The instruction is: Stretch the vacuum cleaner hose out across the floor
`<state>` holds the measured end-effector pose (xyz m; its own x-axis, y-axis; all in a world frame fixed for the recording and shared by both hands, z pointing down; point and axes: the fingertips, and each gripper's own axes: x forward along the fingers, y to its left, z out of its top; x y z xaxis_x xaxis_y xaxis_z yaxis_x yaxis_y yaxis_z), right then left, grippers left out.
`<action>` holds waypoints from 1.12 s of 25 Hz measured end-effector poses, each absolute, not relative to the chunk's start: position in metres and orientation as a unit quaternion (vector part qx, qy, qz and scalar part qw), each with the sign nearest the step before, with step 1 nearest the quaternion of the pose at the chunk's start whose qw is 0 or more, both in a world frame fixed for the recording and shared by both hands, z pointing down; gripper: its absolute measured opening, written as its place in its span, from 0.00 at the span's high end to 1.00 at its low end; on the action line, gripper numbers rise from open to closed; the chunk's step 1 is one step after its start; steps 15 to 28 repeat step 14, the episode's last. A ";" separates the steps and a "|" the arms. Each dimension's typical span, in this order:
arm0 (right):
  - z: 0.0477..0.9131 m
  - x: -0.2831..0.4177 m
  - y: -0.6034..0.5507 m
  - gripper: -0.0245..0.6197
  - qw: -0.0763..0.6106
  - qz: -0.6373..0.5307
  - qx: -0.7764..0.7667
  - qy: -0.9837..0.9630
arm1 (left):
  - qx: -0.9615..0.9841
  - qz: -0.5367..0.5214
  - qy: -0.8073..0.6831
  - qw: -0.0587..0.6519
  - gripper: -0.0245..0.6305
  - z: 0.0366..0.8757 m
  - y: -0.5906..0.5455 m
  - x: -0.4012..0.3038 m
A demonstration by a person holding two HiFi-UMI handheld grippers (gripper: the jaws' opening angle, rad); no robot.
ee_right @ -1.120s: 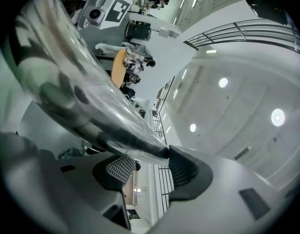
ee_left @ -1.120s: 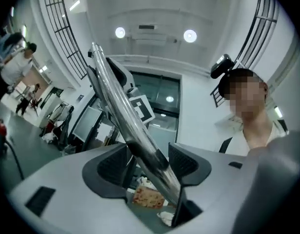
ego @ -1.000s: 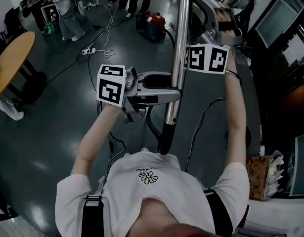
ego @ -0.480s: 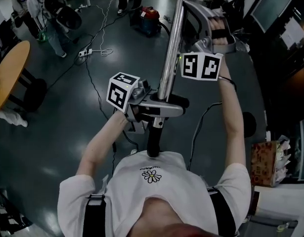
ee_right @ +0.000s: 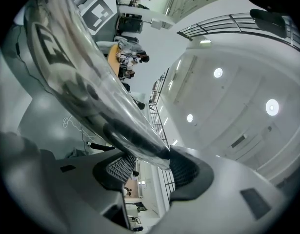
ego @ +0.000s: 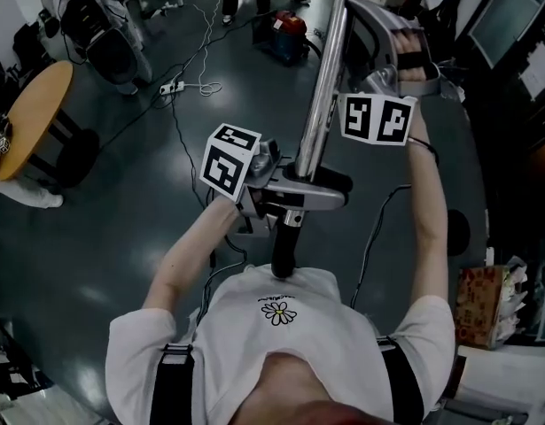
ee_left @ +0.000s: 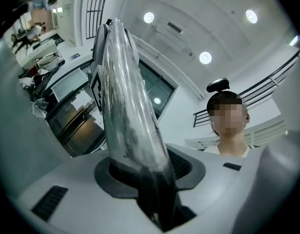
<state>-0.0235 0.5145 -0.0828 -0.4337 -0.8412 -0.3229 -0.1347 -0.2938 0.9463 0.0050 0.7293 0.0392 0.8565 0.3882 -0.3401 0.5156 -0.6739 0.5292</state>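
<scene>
A shiny metal vacuum wand tube (ego: 321,113) rises steeply in front of the person, with a black cuff (ego: 284,253) at its lower end. My left gripper (ego: 299,191) has just been closing and now clamps the tube just above the cuff. In the left gripper view the tube (ee_left: 125,91) sits pinched between the dark pads. Higher up, my right gripper (ego: 350,9) is shut on the same tube (ee_right: 81,82), which lies across its ribbed pads. The red vacuum cleaner (ego: 285,32) stands on the floor far ahead. The hose itself is mostly hidden.
A round wooden table (ego: 31,118) stands at the left. A power strip and cables (ego: 173,87) trail over the dark floor. A cardboard box (ego: 478,301) sits at the right. People stand at the far end, and a black cable (ego: 371,228) runs beside the person.
The left gripper has slid in against the tube and its jaws have shut on it. The right gripper keeps its hold higher up, barely moved.
</scene>
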 end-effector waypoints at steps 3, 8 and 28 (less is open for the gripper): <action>-0.085 -0.029 0.515 0.63 0.259 -0.665 0.456 -0.532 | 0.913 -0.101 0.239 0.315 0.73 0.038 0.729 0.004; -0.090 -0.034 0.515 0.63 0.248 -0.673 0.449 -0.532 | 0.919 -0.100 0.224 0.309 0.73 0.037 0.726 0.005; -0.090 -0.039 0.515 0.63 0.238 -0.679 0.440 -0.538 | 0.918 -0.111 0.219 0.311 0.73 0.036 0.725 0.004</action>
